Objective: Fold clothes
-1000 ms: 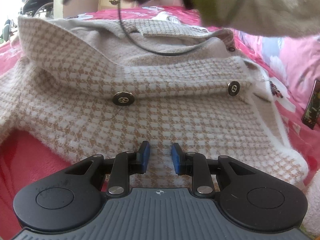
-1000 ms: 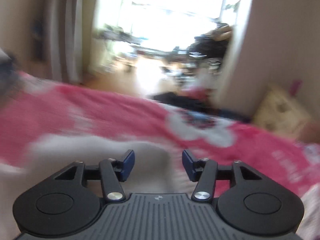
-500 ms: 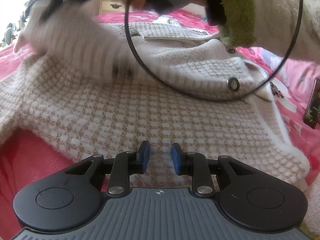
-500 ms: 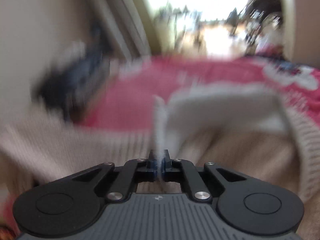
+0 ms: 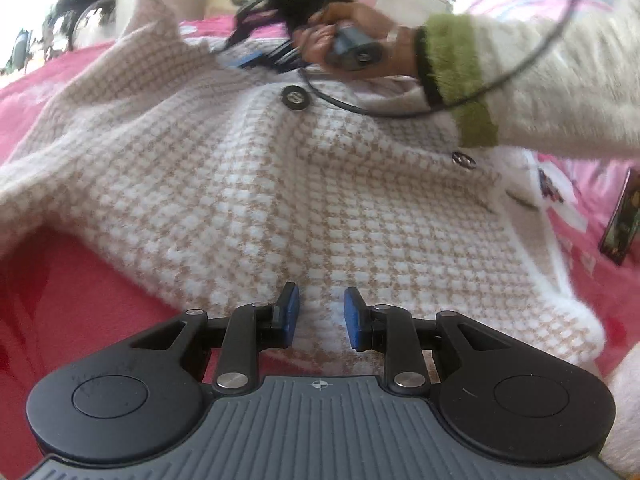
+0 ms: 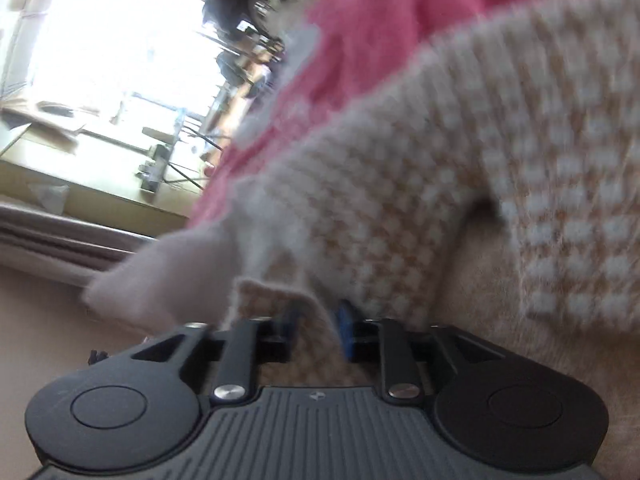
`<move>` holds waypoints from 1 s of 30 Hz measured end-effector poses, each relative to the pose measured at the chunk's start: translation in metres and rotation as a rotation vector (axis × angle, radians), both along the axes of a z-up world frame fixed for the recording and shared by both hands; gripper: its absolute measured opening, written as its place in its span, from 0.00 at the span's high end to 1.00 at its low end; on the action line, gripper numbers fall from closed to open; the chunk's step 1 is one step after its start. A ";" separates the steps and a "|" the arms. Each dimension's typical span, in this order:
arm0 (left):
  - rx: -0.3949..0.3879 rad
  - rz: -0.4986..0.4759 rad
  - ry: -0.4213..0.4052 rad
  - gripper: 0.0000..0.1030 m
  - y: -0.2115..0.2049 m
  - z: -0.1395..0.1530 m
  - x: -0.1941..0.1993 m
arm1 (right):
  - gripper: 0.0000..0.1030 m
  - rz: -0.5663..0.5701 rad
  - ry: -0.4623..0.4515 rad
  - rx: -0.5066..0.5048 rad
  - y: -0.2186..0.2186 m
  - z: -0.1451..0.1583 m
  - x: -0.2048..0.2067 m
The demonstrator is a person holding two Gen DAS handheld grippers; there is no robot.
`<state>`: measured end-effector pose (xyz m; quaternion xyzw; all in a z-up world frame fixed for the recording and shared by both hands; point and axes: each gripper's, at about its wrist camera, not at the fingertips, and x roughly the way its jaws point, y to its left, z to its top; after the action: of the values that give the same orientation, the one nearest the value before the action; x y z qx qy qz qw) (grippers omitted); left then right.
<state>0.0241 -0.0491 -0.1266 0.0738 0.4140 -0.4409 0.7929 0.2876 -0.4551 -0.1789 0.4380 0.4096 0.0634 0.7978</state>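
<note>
Right gripper (image 6: 316,322) apparently pinching cardigan (image 5: 320,184) edge, blurred; cardigan runs ahead of left gripper (image 5: 321,312), jaws spread, empty; right nearer

The right gripper (image 6: 316,322) sits low in the view, its blue-padded fingers (image 6: 345,330) parted a little with a fold of the checked cardigan (image 6: 460,184) between them. Motion blur and the cloth over the pads hide whether they clamp it. The cardigan, beige and white with a fuzzy pale edge, rises from the gripper toward the upper right. Just beyond the cardigan's far edge lies the pink blanket (image 6: 360,24) of the bed. To the left of the cardigan a bright window (image 6: 112,40) glares, the whole scene tilted, with blurred furniture beside it.
</note>
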 end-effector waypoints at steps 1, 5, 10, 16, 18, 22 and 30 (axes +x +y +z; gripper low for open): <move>-0.011 0.028 0.014 0.76 0.007 0.003 0.004 | 0.59 0.000 -0.028 -0.046 -0.001 0.013 -0.002; -0.076 0.190 0.040 0.66 0.041 0.015 0.025 | 0.59 0.057 -0.190 -0.206 0.011 0.070 -0.017; -0.092 0.465 0.069 0.50 0.079 0.012 0.062 | 0.47 0.300 -0.309 -0.306 0.082 0.109 -0.031; -0.152 0.625 0.105 0.32 0.085 0.004 0.089 | 0.46 0.390 -0.157 -0.221 0.151 0.096 0.002; -0.152 0.648 0.113 0.30 0.081 0.000 0.094 | 0.45 0.382 -0.078 -0.195 0.166 0.086 0.022; -0.143 0.637 0.102 0.30 0.074 -0.007 0.096 | 0.44 0.530 -0.043 -0.339 0.206 0.085 0.061; -0.137 0.558 0.065 0.30 0.075 -0.016 0.088 | 0.22 1.121 -0.224 -0.874 0.289 0.072 0.088</move>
<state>0.1118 0.0256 -0.1426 -0.1110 0.4128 -0.2347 0.8731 0.3754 -0.1656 -0.1070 -0.2067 0.4766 0.3381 0.7847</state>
